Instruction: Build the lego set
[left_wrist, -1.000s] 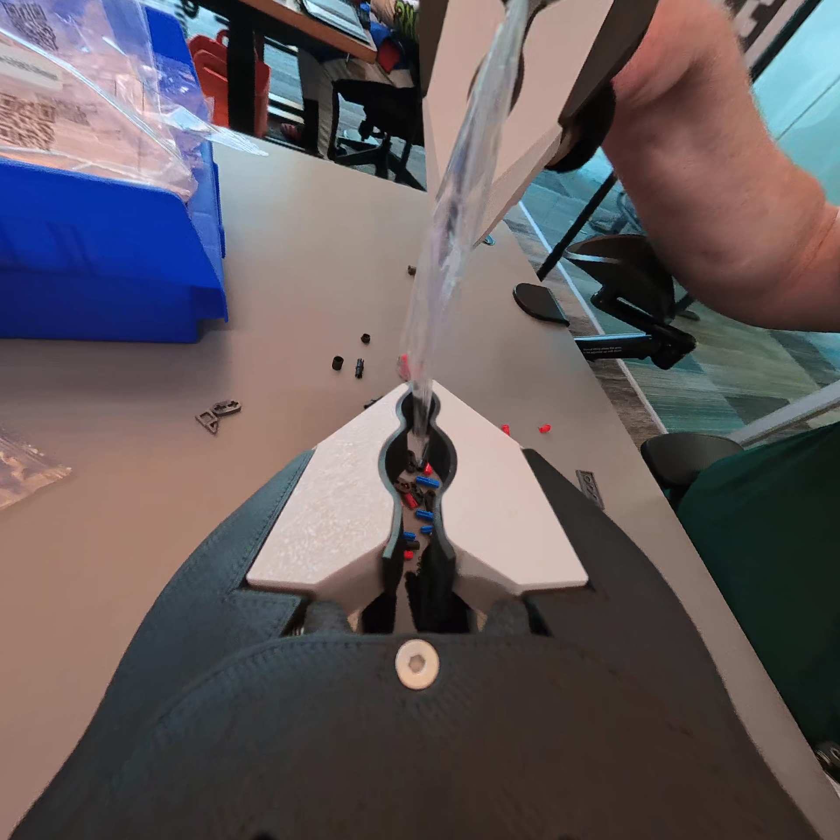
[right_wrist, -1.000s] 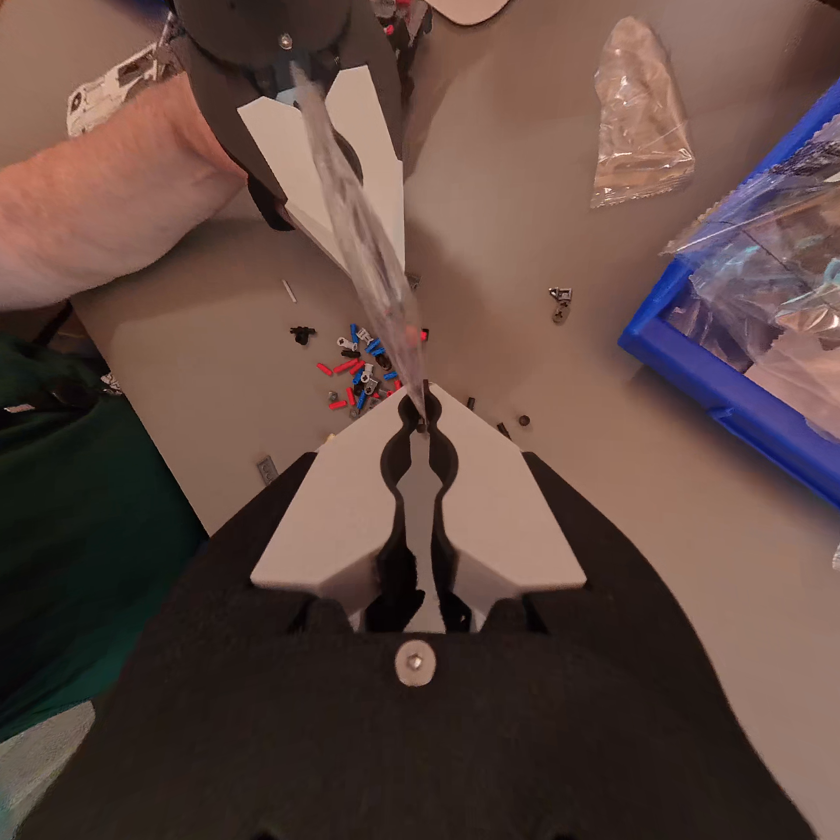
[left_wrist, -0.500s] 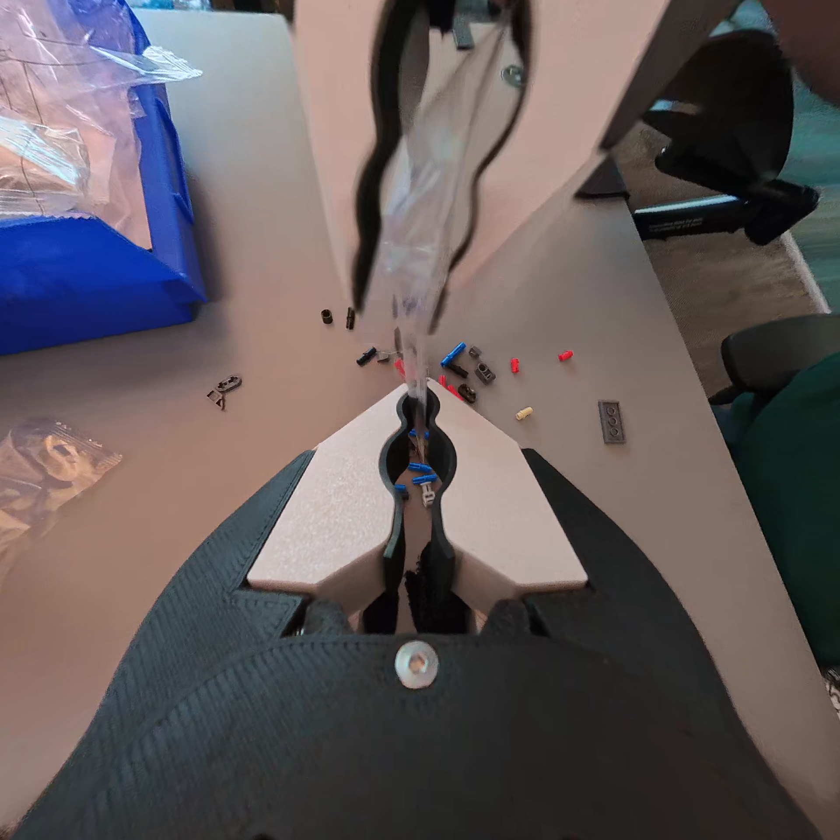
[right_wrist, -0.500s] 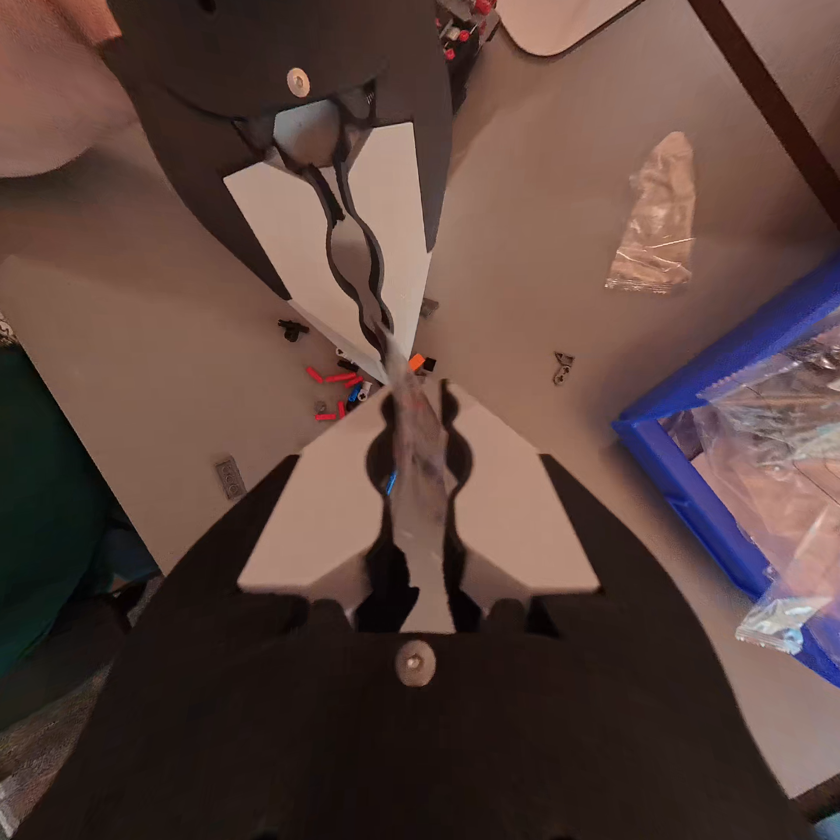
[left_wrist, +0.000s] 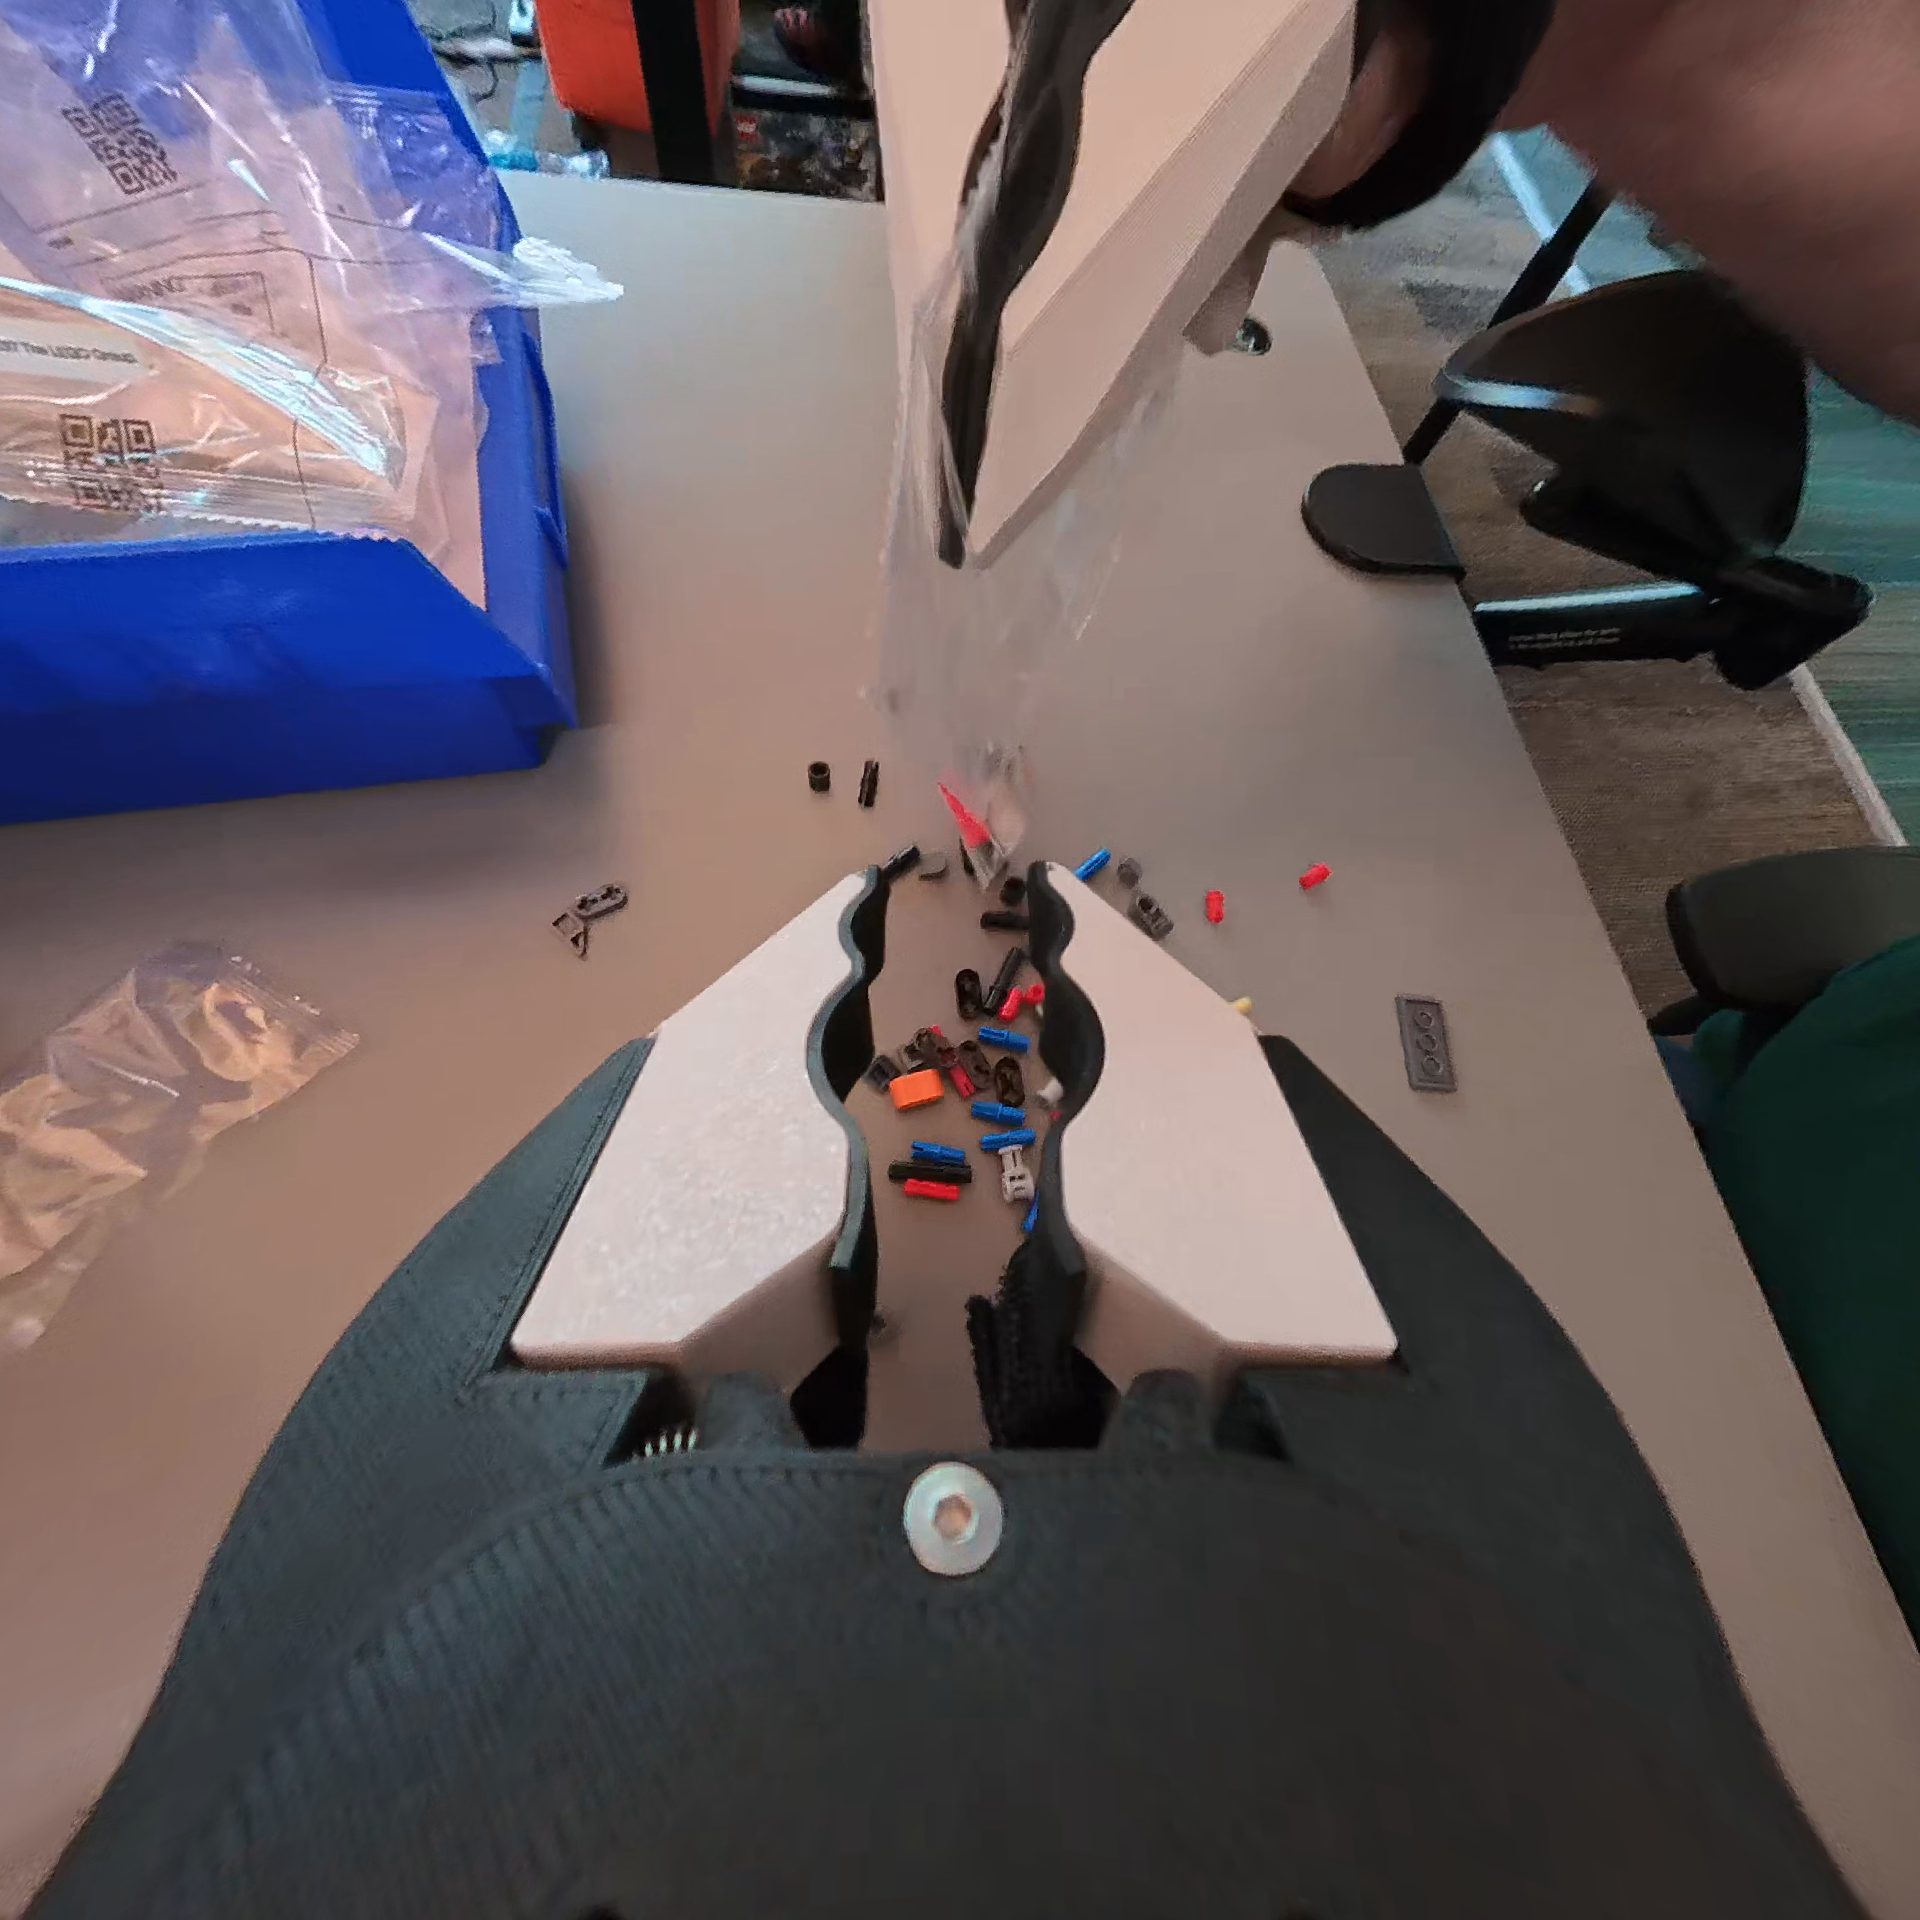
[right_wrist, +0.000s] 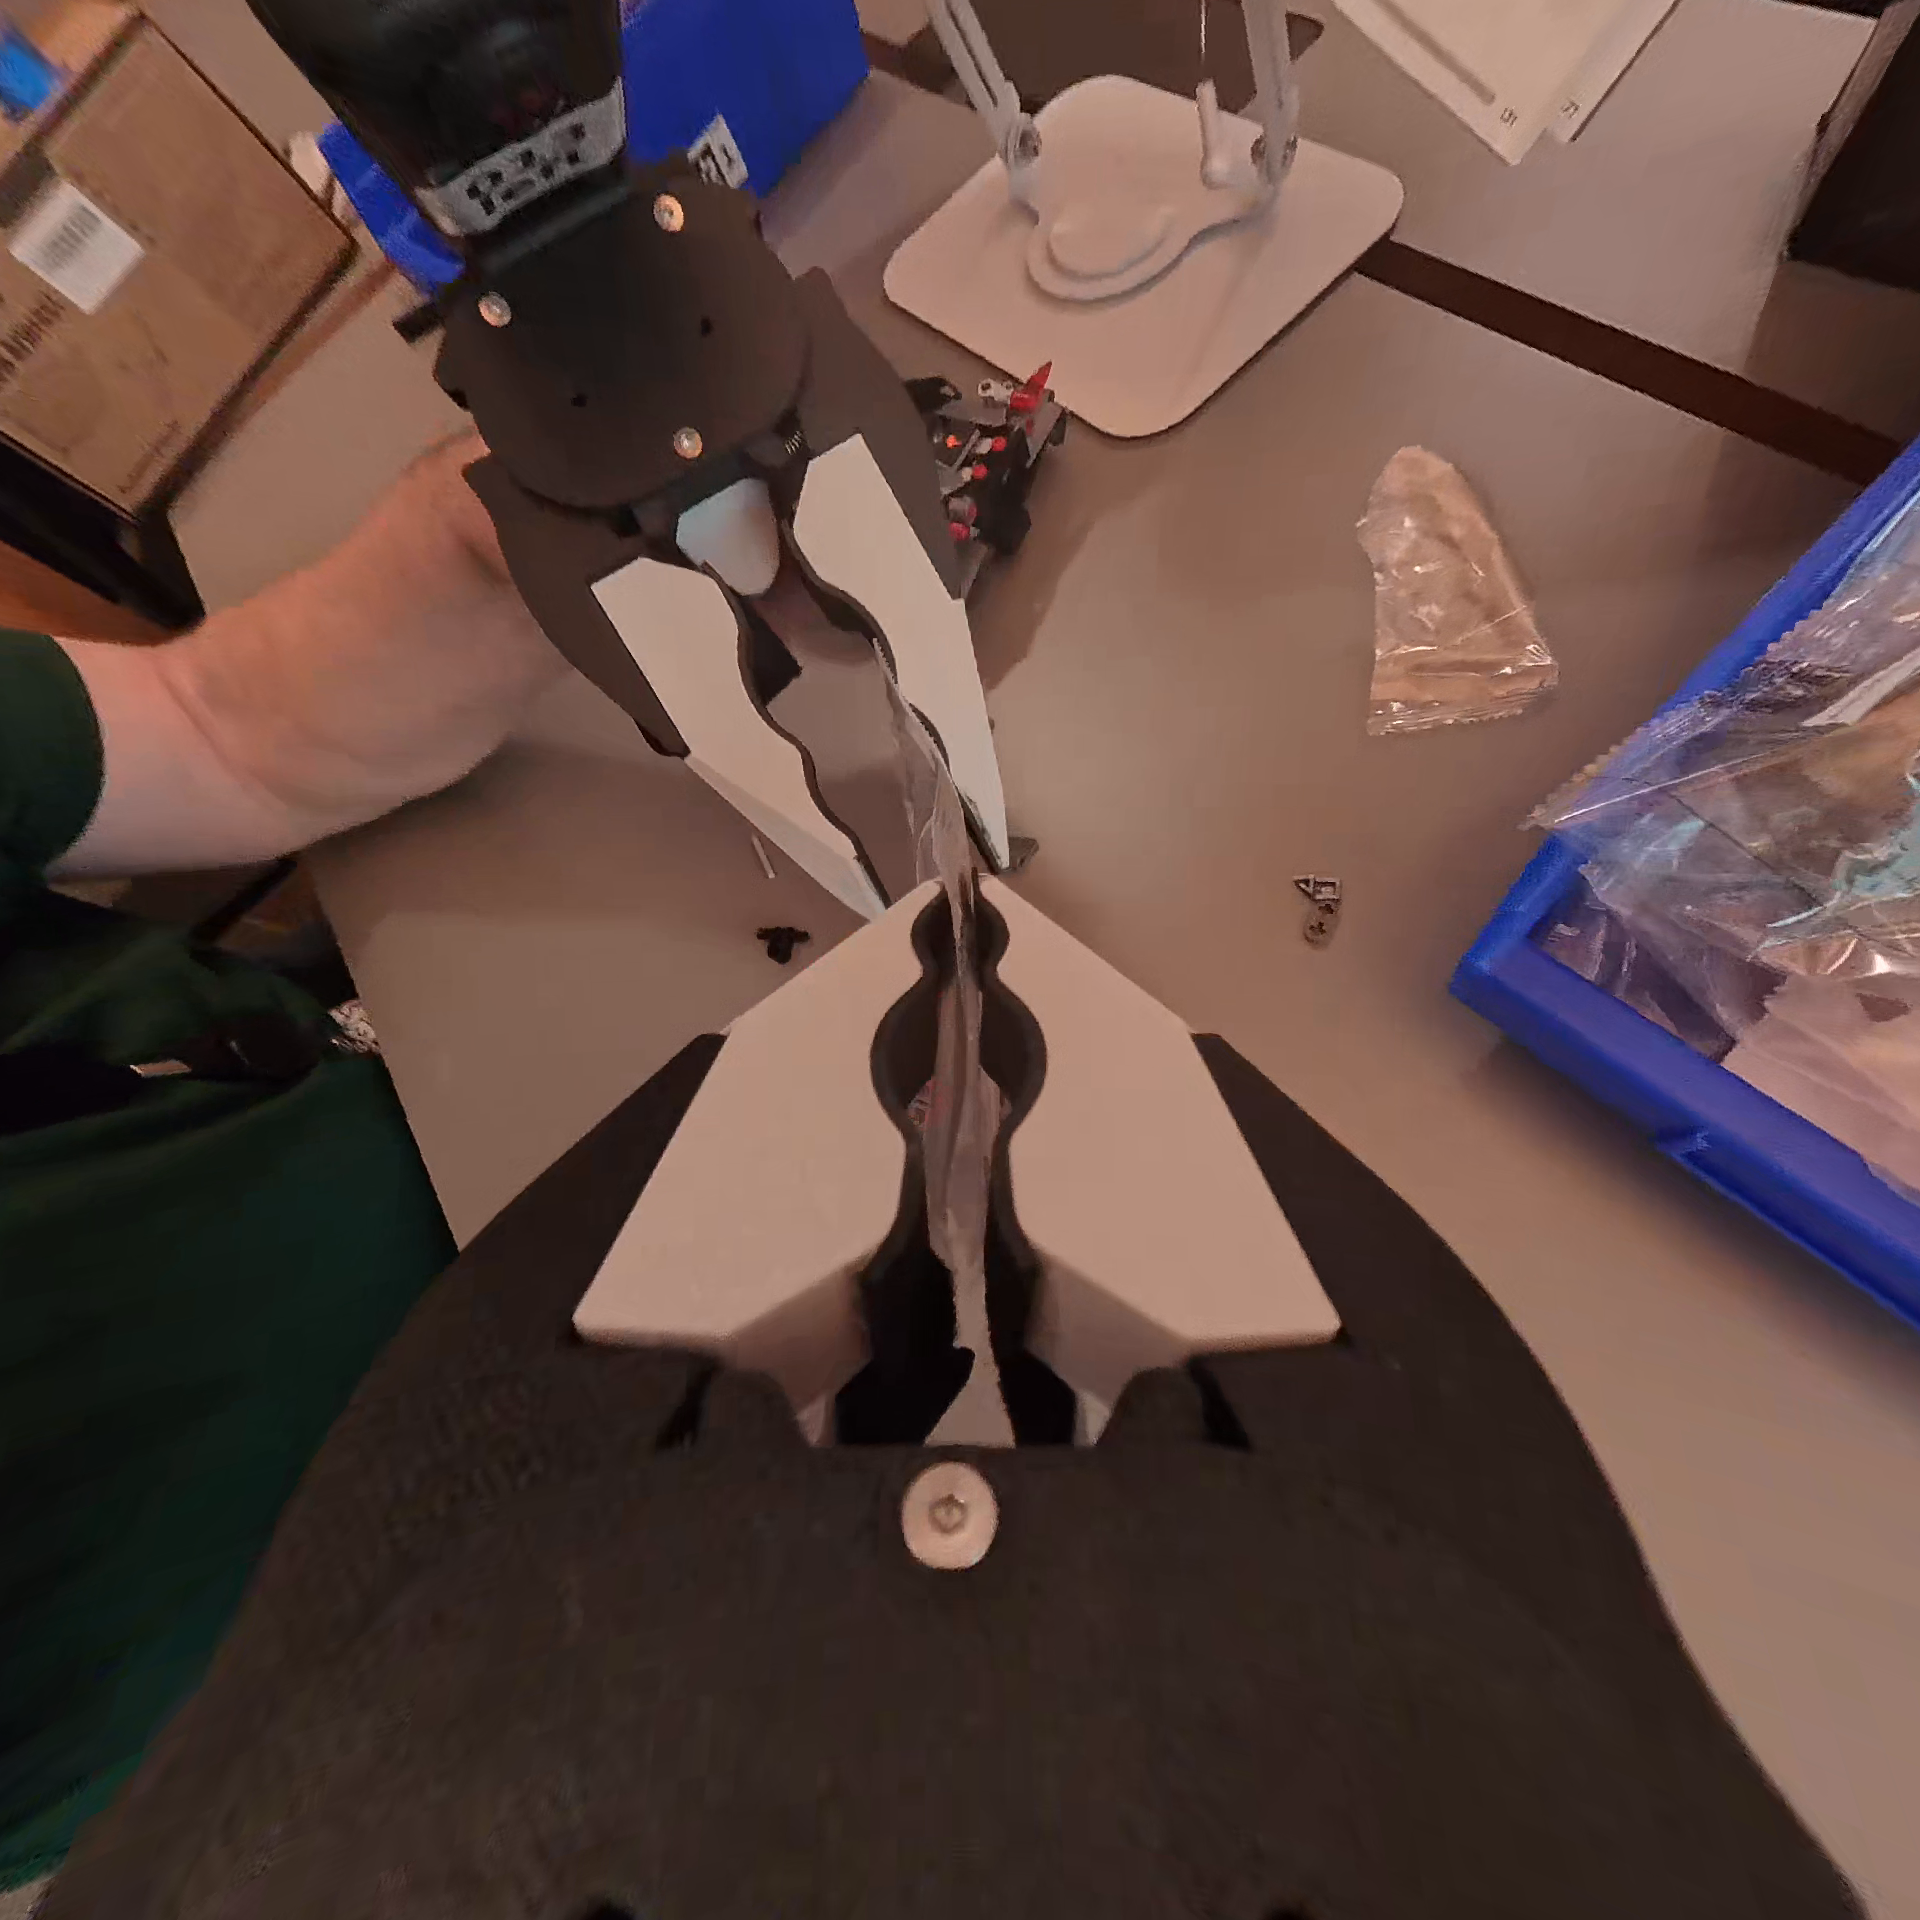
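A clear plastic bag (left_wrist: 987, 644) hangs from my right gripper (left_wrist: 956, 545), which is shut on it above the table. A red piece (left_wrist: 961, 821) shows in the bag's lower end. In the right wrist view the bag (right_wrist: 961, 1091) runs between the shut pads of my right gripper (right_wrist: 961, 899). My left gripper (left_wrist: 954, 883) is open and empty, low over a pile of small blue, red, black and orange lego pieces (left_wrist: 966, 1081) on the table. Its white fingers (right_wrist: 914, 582) show spread in the right wrist view.
A blue bin (left_wrist: 260, 665) of bagged parts stands at the left. A small sealed bag (left_wrist: 156, 1091), a grey plate (left_wrist: 1425, 1042) and a dark angled part (left_wrist: 590, 914) lie loose. A part-built model (right_wrist: 987, 457) sits beside a white stand base (right_wrist: 1143, 260). Tip to tip, the grippers are about 6 cm apart.
My left gripper has opened and let go of the bag. The right gripper has kept the bag and lifted it. More small pieces now lie on the table between the left fingers.
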